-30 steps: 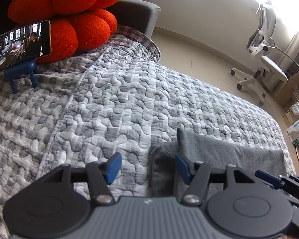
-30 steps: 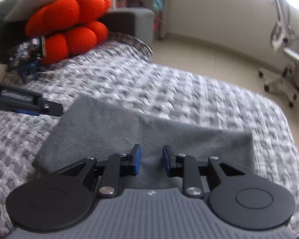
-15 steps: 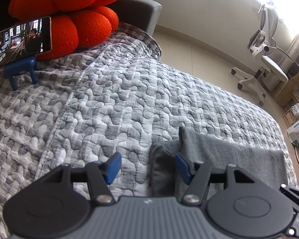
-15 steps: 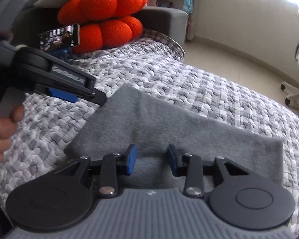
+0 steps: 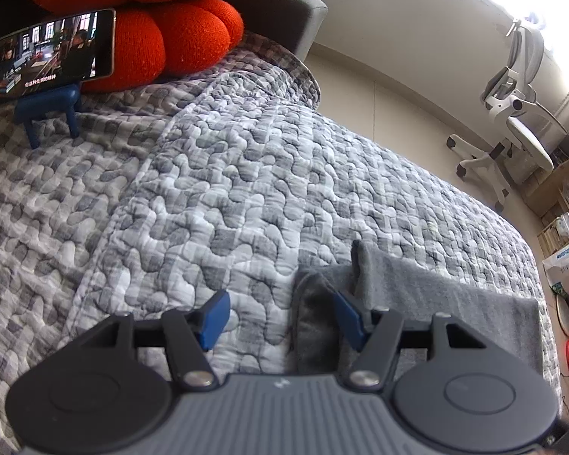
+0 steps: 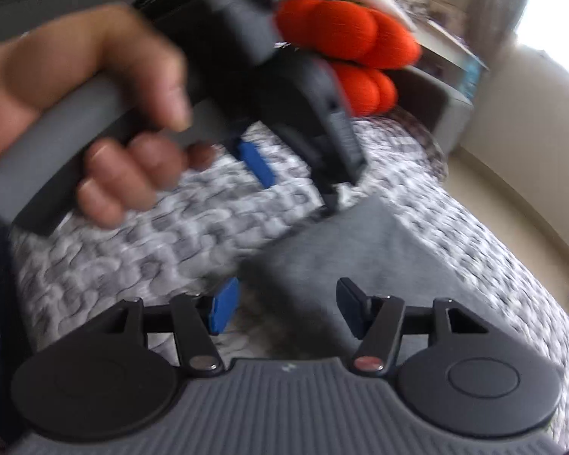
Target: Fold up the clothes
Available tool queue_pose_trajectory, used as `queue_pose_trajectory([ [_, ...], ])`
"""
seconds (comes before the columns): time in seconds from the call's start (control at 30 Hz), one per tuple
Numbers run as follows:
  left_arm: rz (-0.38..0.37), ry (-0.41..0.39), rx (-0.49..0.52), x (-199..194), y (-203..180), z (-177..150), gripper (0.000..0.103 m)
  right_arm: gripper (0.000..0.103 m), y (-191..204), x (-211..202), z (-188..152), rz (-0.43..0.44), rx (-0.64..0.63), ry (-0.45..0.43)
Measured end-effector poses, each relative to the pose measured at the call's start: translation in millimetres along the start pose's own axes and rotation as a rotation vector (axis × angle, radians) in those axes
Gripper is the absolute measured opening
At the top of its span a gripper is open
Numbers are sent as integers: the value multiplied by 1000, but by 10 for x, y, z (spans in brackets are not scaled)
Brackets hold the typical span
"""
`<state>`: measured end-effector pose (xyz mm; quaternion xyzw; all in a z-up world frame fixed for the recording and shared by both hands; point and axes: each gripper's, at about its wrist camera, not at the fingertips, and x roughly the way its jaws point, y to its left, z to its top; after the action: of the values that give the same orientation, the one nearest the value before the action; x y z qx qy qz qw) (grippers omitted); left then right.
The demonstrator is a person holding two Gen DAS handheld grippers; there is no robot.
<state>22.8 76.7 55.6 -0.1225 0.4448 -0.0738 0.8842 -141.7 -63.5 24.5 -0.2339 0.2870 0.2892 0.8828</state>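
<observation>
The left hand-held gripper [image 5: 280, 316] is hovering low over the bed [image 5: 216, 197] with its blue fingers spread wide apart, gripping nothing. Its right finger is sitting just beside the bunched left end of the folded grey garment [image 5: 428, 295], which is lying flat on the quilt at the near right, its long far edge running straight toward the right side of the bed. The quilt to the left and far side of the garment is lying open and bare up to a phone on a blue stand [image 5: 49, 64] and the orange cushion [image 5: 178, 34] at the far left.

In the right wrist view, the right hand-held gripper [image 6: 284, 311] is also standing apart, its fingers straddling the near corner of the grey garment [image 6: 345, 250] without closing on it. A hand [image 6: 87, 102] is holding the other gripper's handle at the upper left, blurred, with that tool's tip touching the garment's far corner. Beyond the bed's right edge, bare floor [image 5: 398, 113] is leading to a white office chair [image 5: 512, 113].
</observation>
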Motion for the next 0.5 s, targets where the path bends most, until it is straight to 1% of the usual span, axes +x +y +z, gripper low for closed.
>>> queue_pose_trajectory([
  [0.07,1,-1,-4,-3,11,6,62,61,65,56,-15,-16,-42,10],
  [0.23,10,7,-15,15,38,4,63,61,174,114,-29,-60,-126,2],
  [0.37,7,9,-21,17,52,5,63,61,182,134,-39,-78,-154,-6],
  [0.47,1,13,-20,20,51,6,63,55,166,172,-31,-95,-164,-5],
  [0.5,-1,15,-17,23,48,5,63,47,160,185,-28,-101,-167,-5],
])
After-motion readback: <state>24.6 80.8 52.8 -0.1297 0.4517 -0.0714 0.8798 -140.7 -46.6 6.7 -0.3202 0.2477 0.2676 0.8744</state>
